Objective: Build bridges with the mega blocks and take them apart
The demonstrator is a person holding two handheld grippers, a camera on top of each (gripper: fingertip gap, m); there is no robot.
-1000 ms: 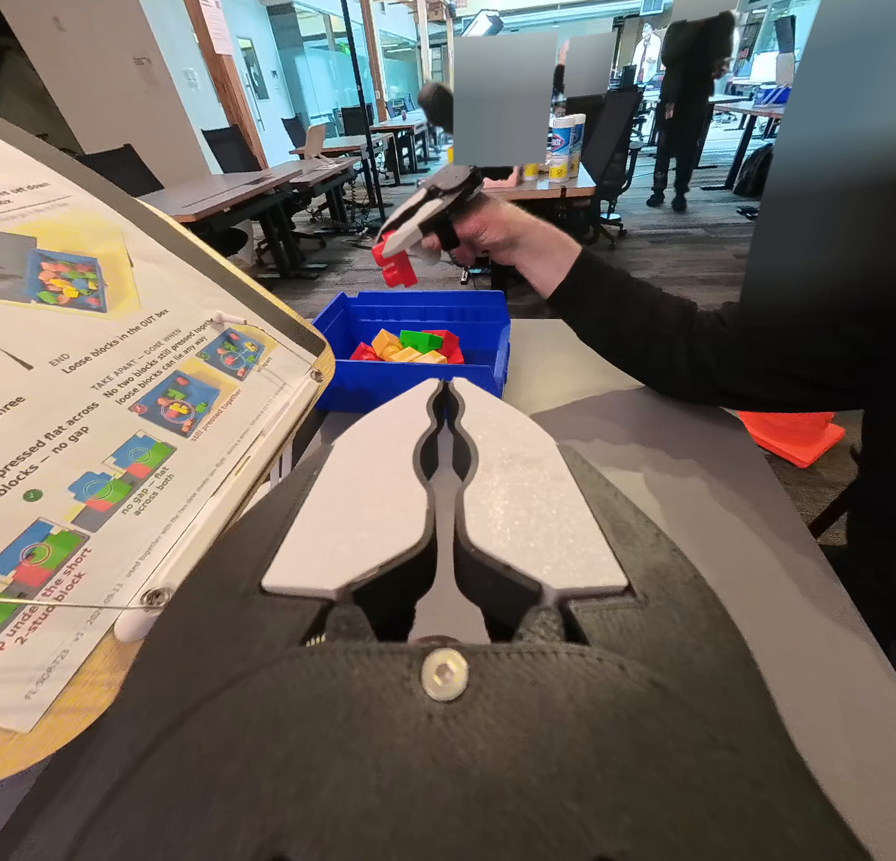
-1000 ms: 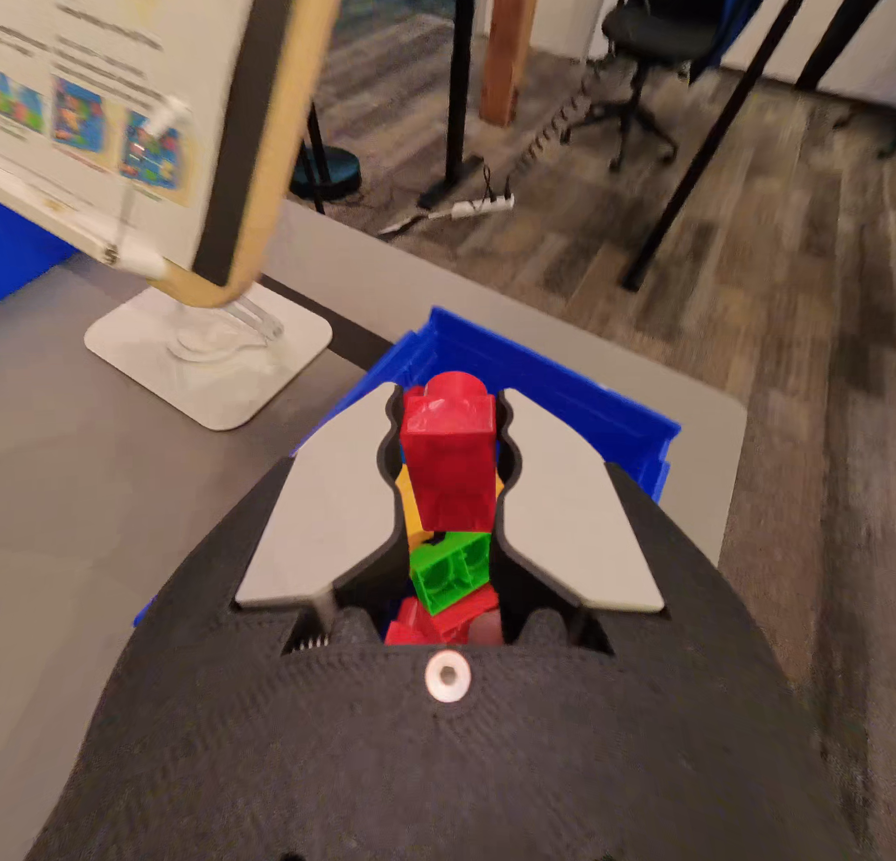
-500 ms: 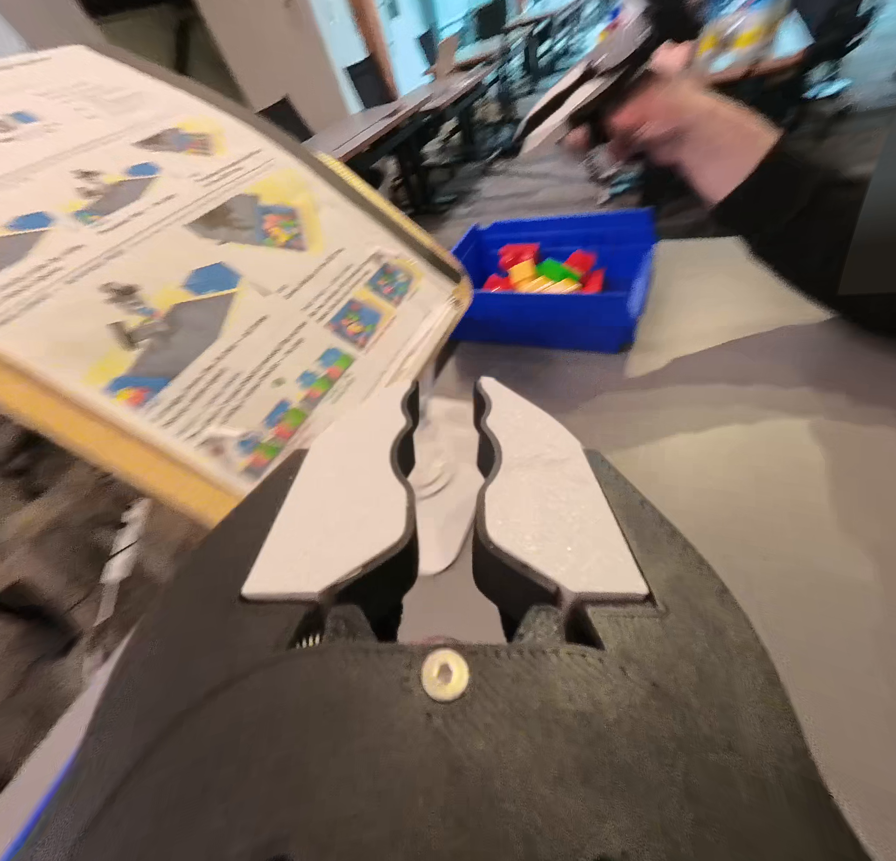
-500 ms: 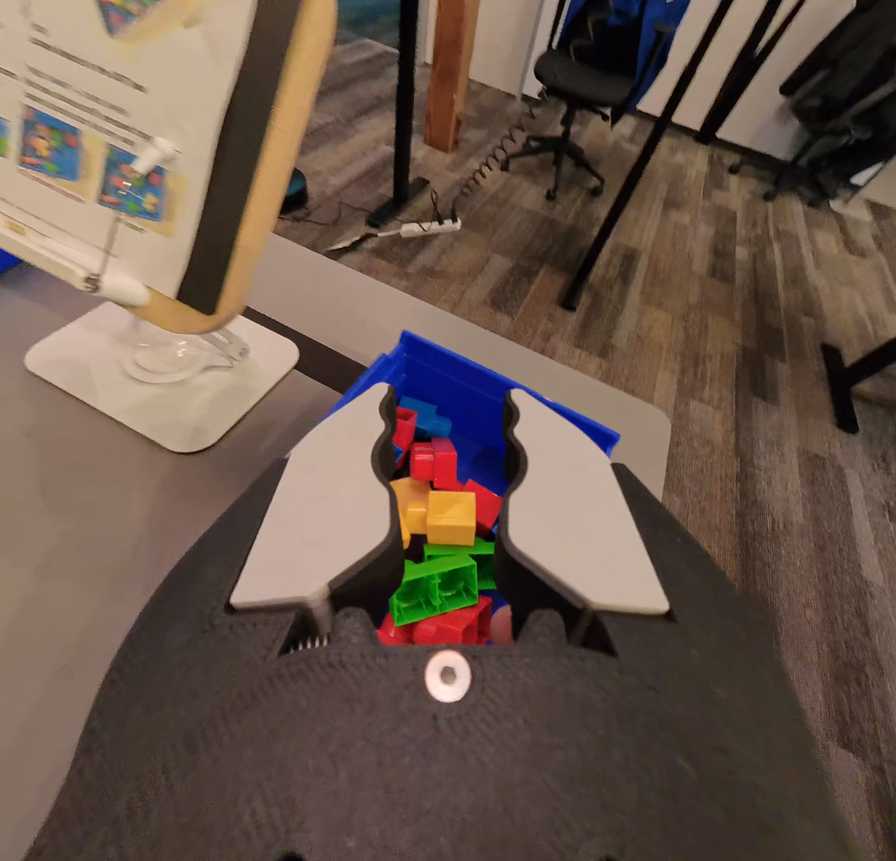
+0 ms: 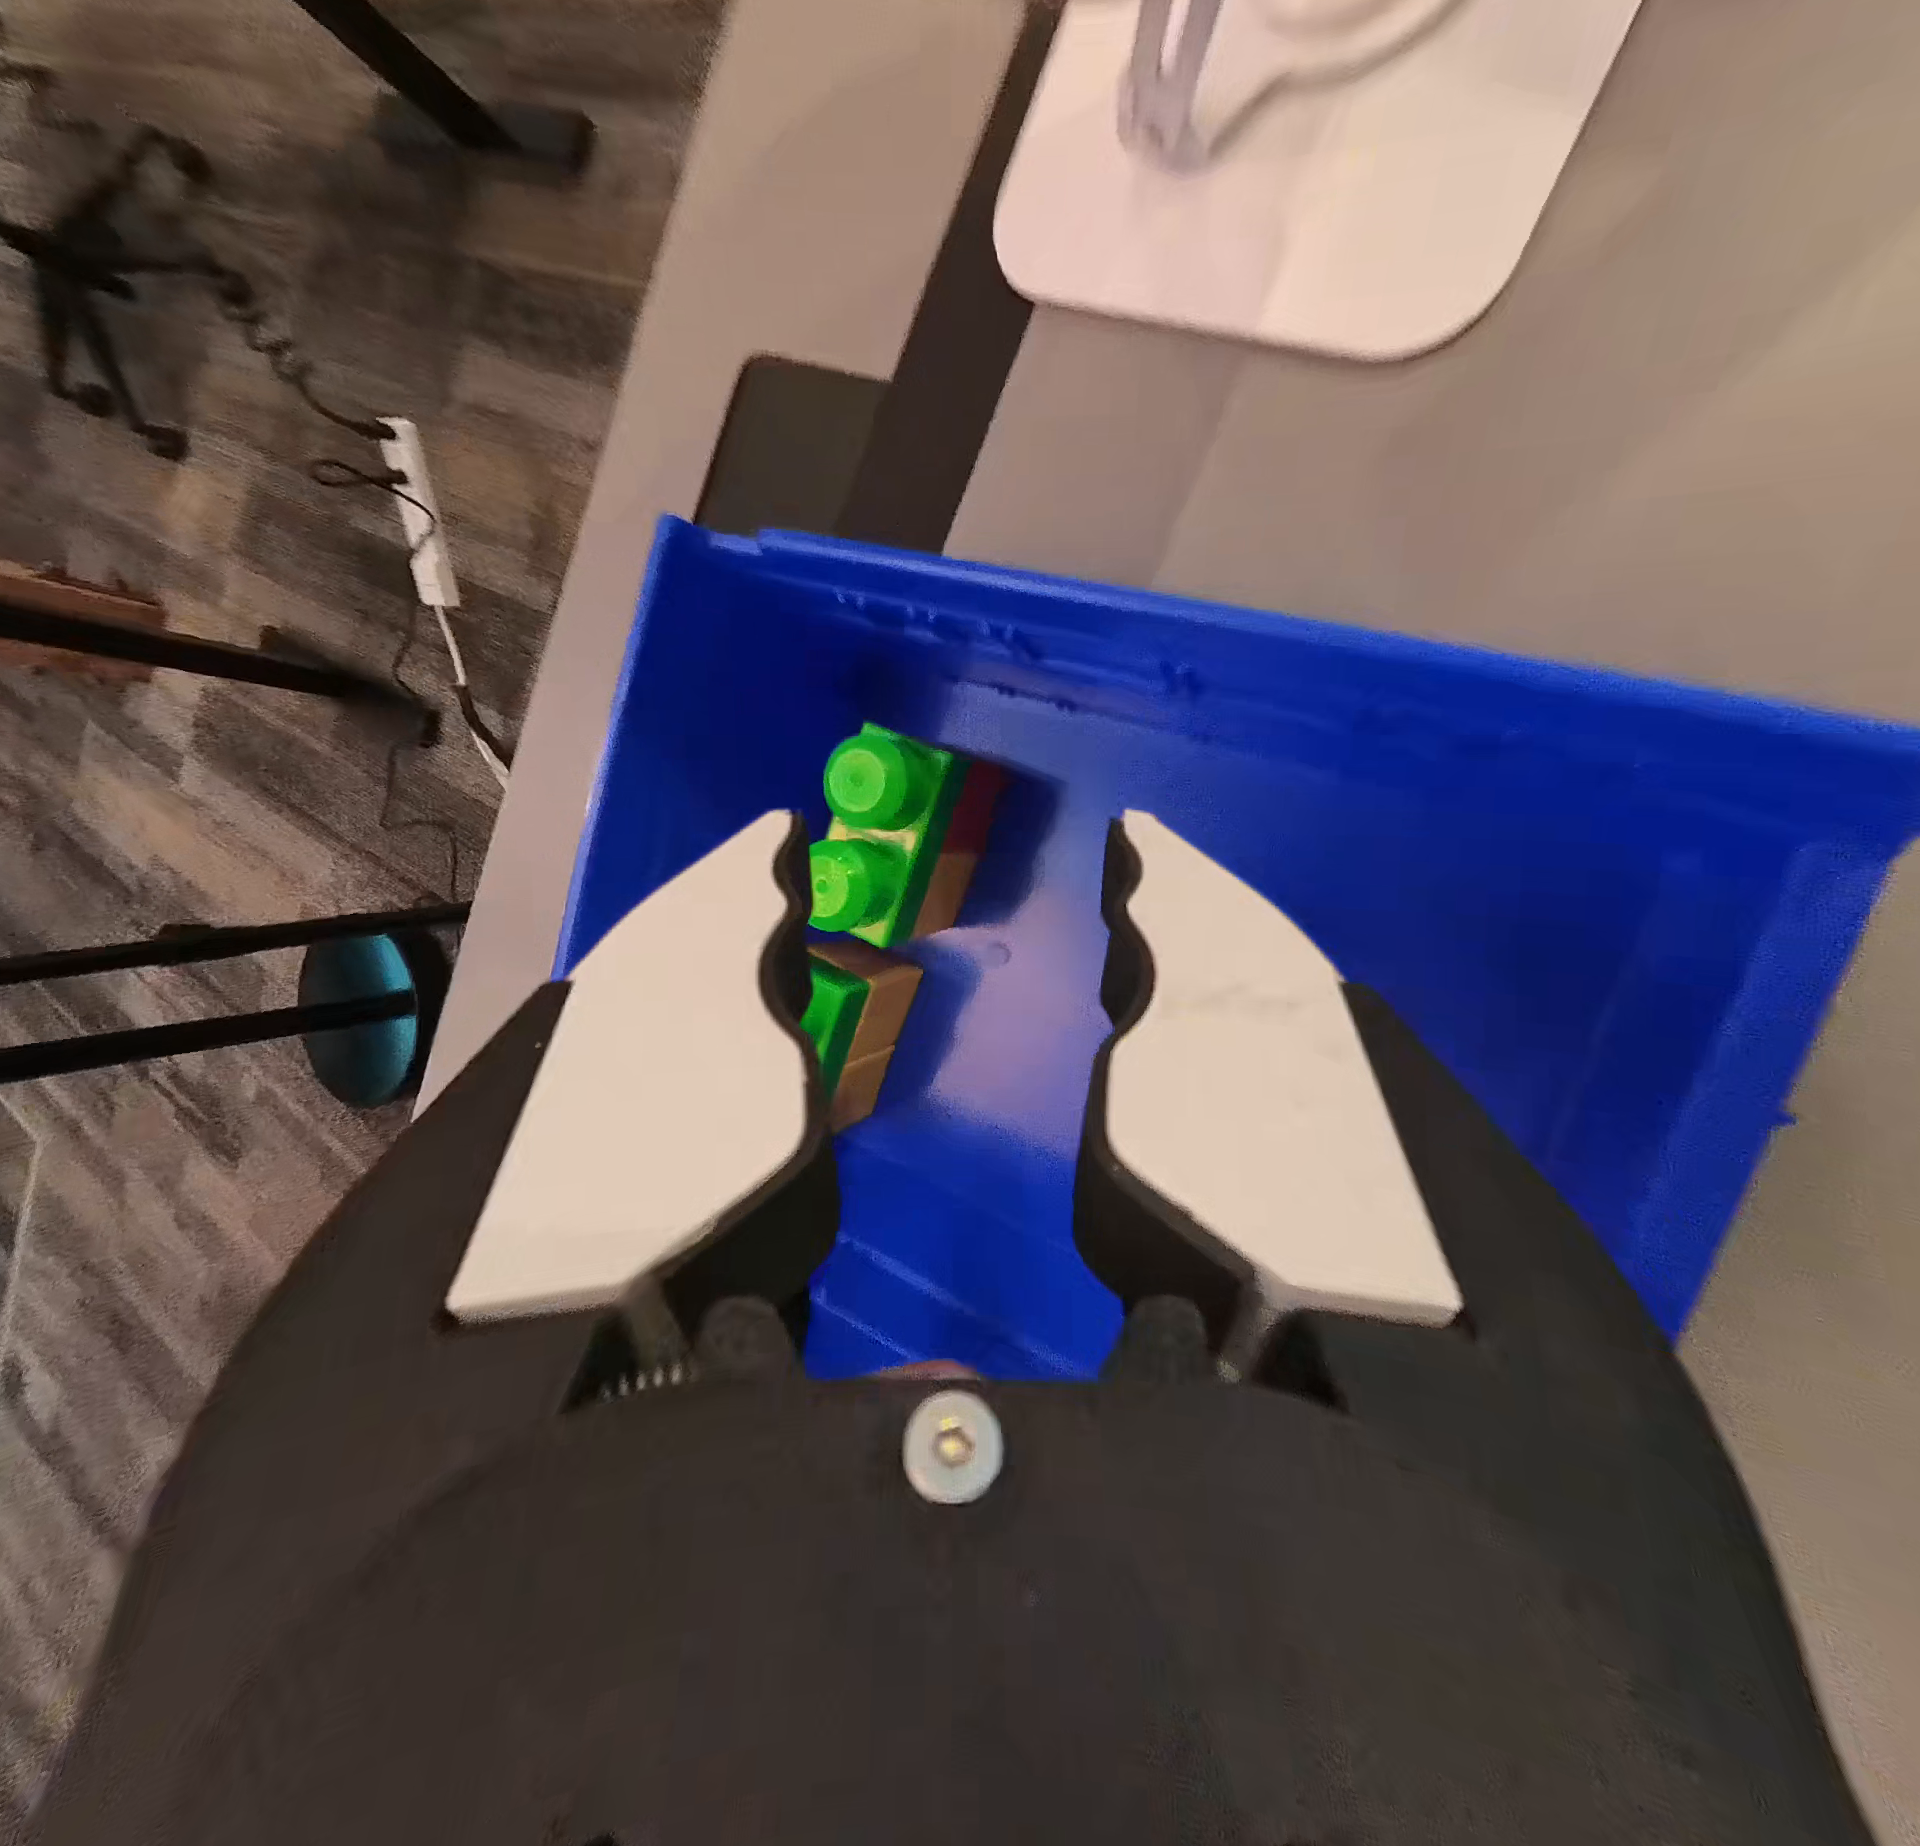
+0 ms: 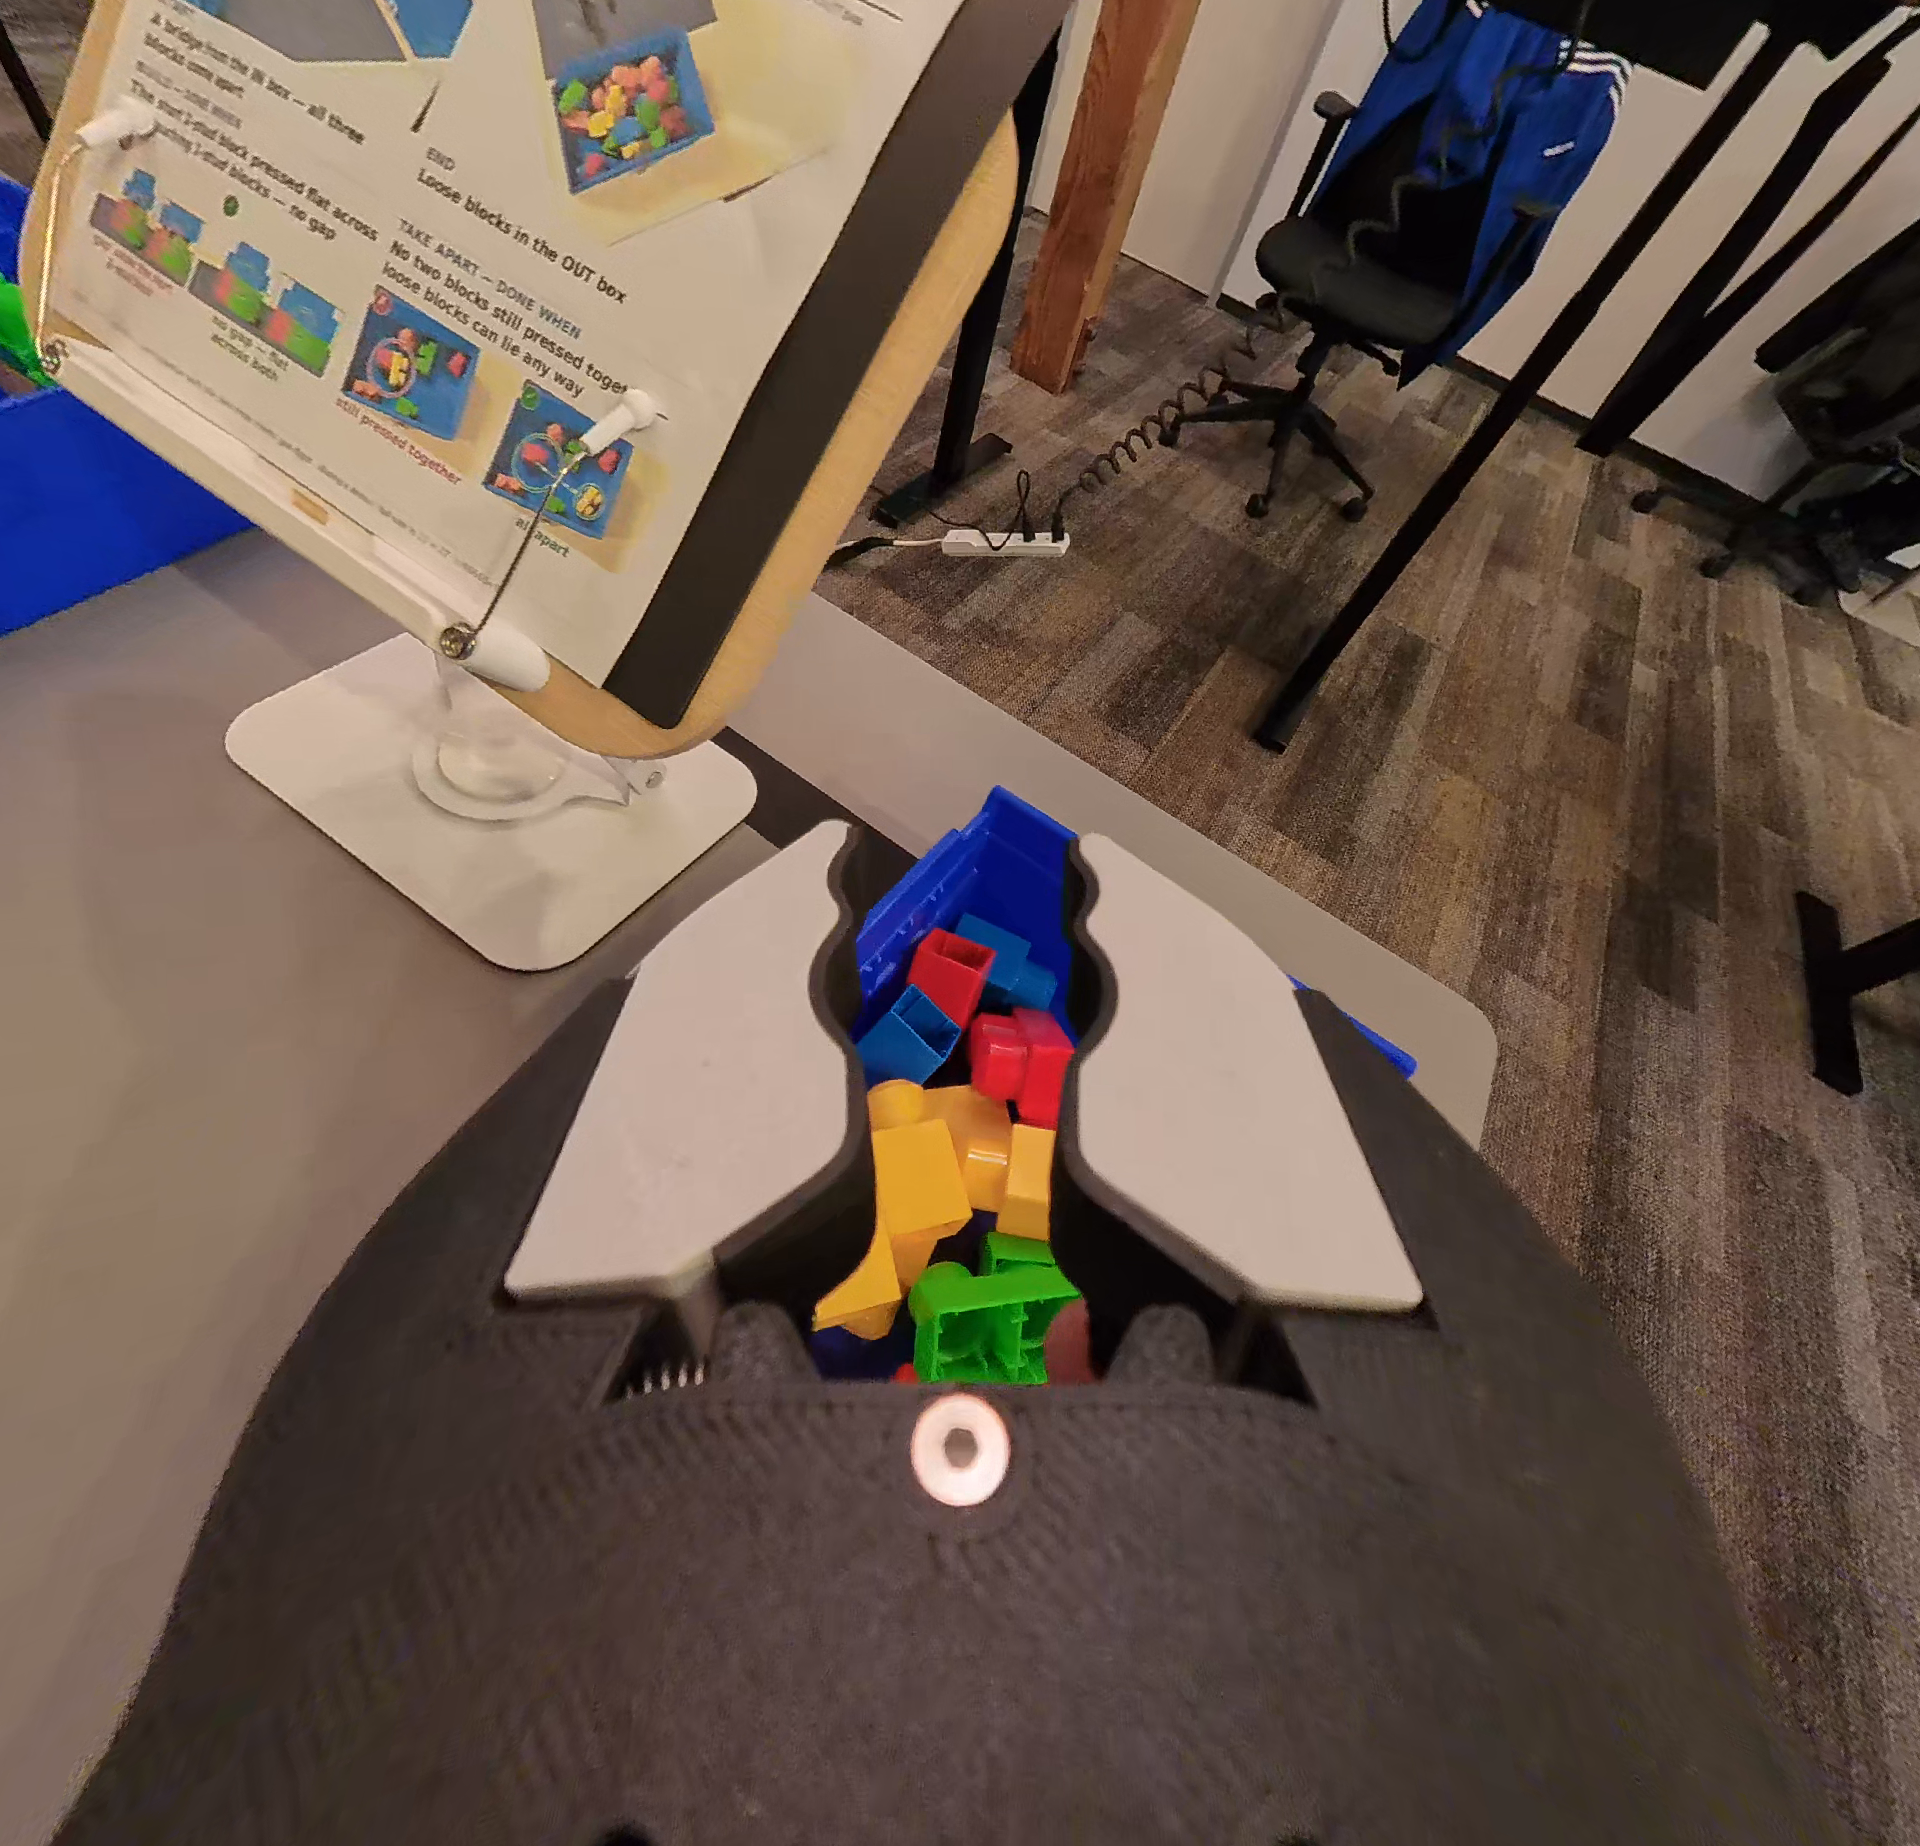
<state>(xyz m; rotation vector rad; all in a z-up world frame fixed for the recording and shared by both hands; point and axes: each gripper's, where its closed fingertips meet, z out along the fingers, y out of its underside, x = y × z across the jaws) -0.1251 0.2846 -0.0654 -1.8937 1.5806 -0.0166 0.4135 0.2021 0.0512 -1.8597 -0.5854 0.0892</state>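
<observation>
Left tool (image 5: 951,861): fingers spread wide, gripping nothing, poised over a blue bin (image 5: 1351,716) on the grey table (image 5: 1558,487). Block assembly (image 5: 883,861), green on top with red and tan below: inside that bin, just beside the tool's left finger, clear of the right one.

Right tool (image 6: 961,892): fingers parted, nothing gripped. Second blue bin (image 6: 997,840): directly below and ahead of it, holding loose red, blue, yellow and green blocks (image 6: 966,1100).

Instruction board (image 6: 499,238) on a white stand: ahead-left of the right tool.
</observation>
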